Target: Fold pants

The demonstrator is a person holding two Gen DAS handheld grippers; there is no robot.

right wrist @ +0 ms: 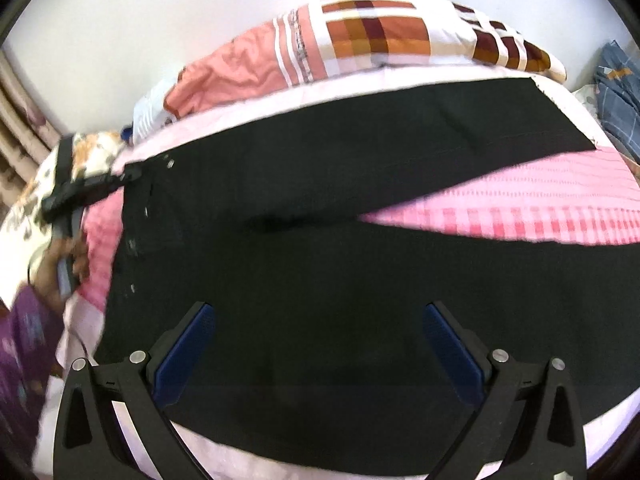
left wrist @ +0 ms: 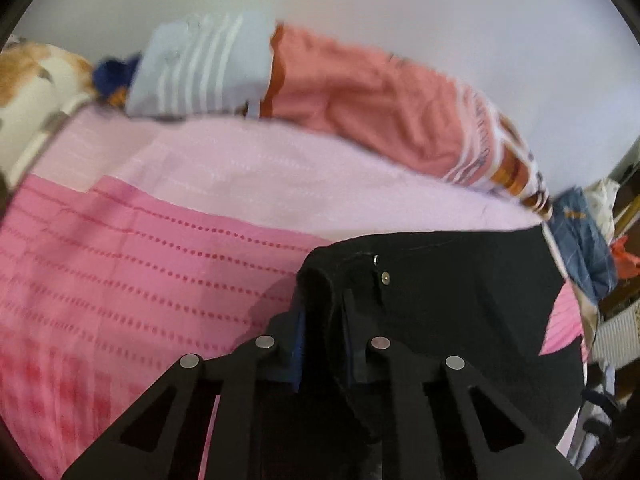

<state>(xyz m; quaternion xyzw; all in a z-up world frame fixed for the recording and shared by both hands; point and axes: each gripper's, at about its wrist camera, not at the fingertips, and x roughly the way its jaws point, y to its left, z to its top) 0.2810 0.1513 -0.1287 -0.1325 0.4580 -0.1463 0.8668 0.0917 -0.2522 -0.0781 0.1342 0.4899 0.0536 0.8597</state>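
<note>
A: Left claw (left wrist: 324, 344) pinches a bunched corner of the black pants (right wrist: 320, 208) at the waistband, near the snap (left wrist: 385, 277). An anchor for the fold, I judge.

B: Right claw (right wrist: 318, 344)?

A: Spread wide above the near leg, gripping nothing. Pants lie flat, legs splayed in a V.

B: Surface?

A: A bed, pink sheet (left wrist: 120, 264); coral quilt (left wrist: 360, 92) along a pale wall. Edges blurred; possibly clothes heaped beyond.

Soft, even daylight fills both views, with no glare. Motion blur smears the bedding (left wrist: 360, 92), and the fisheye bends everything near the dark rims. The black pants (right wrist: 320, 240) show almost no detail.
</note>
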